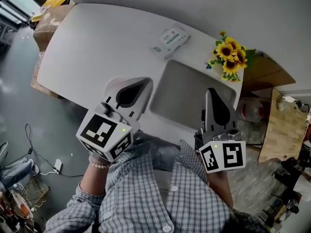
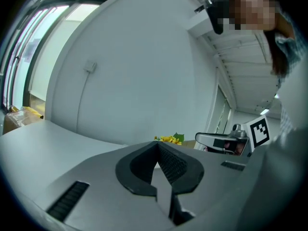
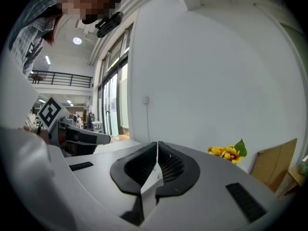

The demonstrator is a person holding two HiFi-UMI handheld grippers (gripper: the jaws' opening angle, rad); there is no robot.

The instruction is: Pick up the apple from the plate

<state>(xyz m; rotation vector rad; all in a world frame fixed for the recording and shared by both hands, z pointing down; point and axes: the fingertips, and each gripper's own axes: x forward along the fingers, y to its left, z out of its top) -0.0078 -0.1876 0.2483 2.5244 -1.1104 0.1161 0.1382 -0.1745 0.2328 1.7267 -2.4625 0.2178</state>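
The left gripper (image 1: 147, 81) hangs over the white bench (image 1: 87, 47), just beside a grey tray (image 1: 184, 91); the right gripper (image 1: 209, 91) is over the tray. Behind lie a wipes pack (image 1: 171, 40) and sunflowers (image 1: 228, 55).

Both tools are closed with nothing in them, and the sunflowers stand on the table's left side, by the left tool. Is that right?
Not quite. The left tool and right tool are closed and empty, but the sunflowers stand on the table's right side, beyond the right tool. The head view shows it.
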